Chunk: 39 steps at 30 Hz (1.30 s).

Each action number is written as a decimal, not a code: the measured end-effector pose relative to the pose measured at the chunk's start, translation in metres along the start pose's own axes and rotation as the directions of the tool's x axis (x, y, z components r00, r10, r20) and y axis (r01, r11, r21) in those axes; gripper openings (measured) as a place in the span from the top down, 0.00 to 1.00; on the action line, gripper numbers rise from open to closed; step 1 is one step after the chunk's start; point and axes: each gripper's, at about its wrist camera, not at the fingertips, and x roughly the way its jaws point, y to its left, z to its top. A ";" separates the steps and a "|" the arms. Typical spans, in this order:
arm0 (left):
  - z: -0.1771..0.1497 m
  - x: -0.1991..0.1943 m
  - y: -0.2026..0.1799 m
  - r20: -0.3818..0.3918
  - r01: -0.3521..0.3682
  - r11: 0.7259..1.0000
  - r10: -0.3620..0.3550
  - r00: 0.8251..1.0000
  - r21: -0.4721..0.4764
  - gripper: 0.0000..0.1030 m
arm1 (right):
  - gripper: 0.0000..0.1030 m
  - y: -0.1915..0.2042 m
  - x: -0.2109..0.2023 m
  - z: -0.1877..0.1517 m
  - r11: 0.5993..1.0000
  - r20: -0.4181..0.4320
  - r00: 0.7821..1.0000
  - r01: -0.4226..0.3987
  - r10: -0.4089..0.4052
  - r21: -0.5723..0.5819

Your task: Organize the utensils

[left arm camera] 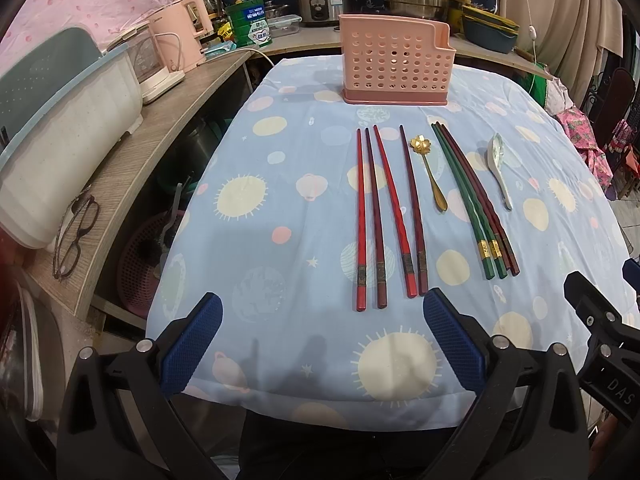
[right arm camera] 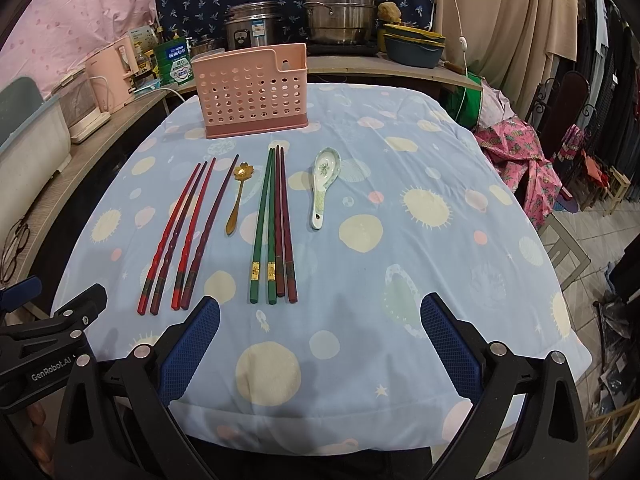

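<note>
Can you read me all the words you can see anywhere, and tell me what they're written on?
"GenRobot.AI": on the left gripper body, seen from the right wrist view.
"DAS": on the right gripper body, cut off at the edge.
Green tin label: too blurred to read.
Rice cooker sticker: too small to read.

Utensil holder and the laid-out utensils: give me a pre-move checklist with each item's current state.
1. Left gripper open, nothing held: ok.
2. Right gripper open, nothing held: ok.
3. Pink holder upright on the tablecloth: ok.
4. Holder free inside: cannot tell.
5. Red chopsticks, gold spoon, green chopsticks, ceramic spoon lying flat, unobstructed: ok.
6. Any utensil already stowed: not ok.
</note>
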 end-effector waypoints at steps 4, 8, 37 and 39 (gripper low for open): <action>0.000 0.000 0.000 0.000 0.000 1.000 0.000 1.000 0.000 0.07 | 0.07 0.000 0.000 0.000 1.000 0.000 1.000 0.000 0.000 0.000; 0.000 0.000 0.000 -0.001 0.001 1.000 -0.001 1.000 -0.001 0.07 | 0.07 0.000 0.000 0.000 1.000 -0.001 1.000 0.000 0.000 0.000; -0.001 0.089 0.017 -0.148 0.052 0.997 -0.061 0.987 -0.063 0.19 | 0.07 -0.025 0.048 0.006 0.997 -0.099 0.995 -0.001 0.008 0.075; -0.001 0.094 0.017 -0.159 0.058 0.996 -0.067 0.985 -0.066 0.23 | 0.07 -0.025 0.052 0.008 0.998 -0.101 0.995 0.003 0.004 0.068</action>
